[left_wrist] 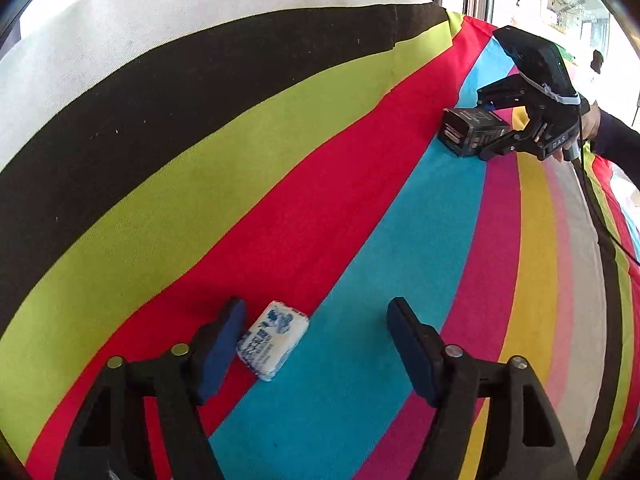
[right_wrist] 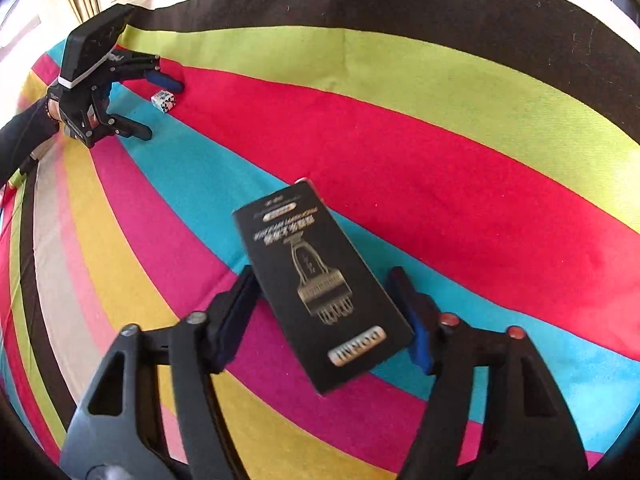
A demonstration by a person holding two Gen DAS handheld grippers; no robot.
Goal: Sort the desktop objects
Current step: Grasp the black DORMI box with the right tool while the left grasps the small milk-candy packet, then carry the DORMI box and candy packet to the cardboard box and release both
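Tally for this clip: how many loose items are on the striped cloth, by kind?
Black printed box: 1
Small white packet with blue print: 1
Total: 2

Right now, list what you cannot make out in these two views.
- White packet print: left wrist view, too small; a speck in the right.
- Black box small lettering: right wrist view, blurred.
- Whether the right gripper fingers press the box: unclear.
- The person: cut off beyond the sleeves.
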